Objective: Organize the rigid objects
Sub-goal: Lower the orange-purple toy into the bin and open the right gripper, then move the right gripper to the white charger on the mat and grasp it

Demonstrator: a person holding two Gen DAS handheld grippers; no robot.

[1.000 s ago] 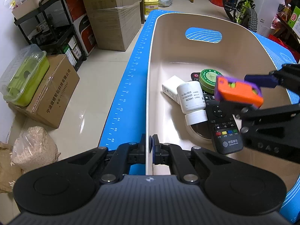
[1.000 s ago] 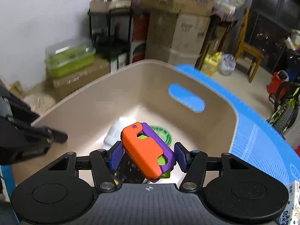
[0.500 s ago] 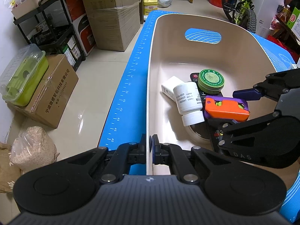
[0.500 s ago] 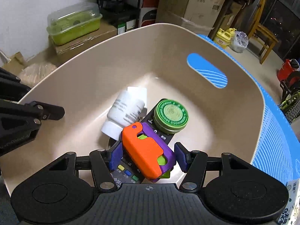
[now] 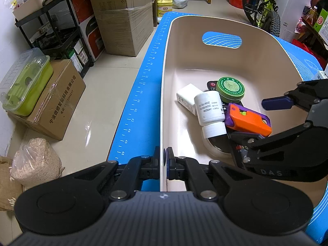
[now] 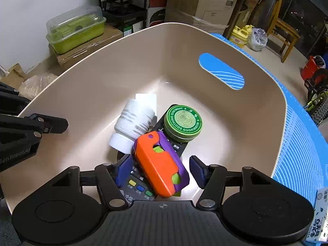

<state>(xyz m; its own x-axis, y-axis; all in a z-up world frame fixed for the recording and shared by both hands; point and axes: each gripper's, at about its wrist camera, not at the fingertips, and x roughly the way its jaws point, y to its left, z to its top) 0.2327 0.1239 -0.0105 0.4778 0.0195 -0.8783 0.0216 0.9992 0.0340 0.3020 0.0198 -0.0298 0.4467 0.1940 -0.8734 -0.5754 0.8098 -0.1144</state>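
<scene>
Smooth beige plastic with a soft sheen for the basin [image 5: 205, 61]; glossy white plastic for the pill bottle [image 5: 209, 110]; matt orange and purple plastic, seemingly printed, for the toy [image 6: 160, 162]. Embossed green metal on the tin [image 6: 183, 121], black matt plastic with rubbery coloured buttons on the remote control [image 6: 137, 186]. Matt black ribbed plastic on the left gripper [image 5: 163, 160]; glossy floor tiles [image 5: 92, 102].
</scene>
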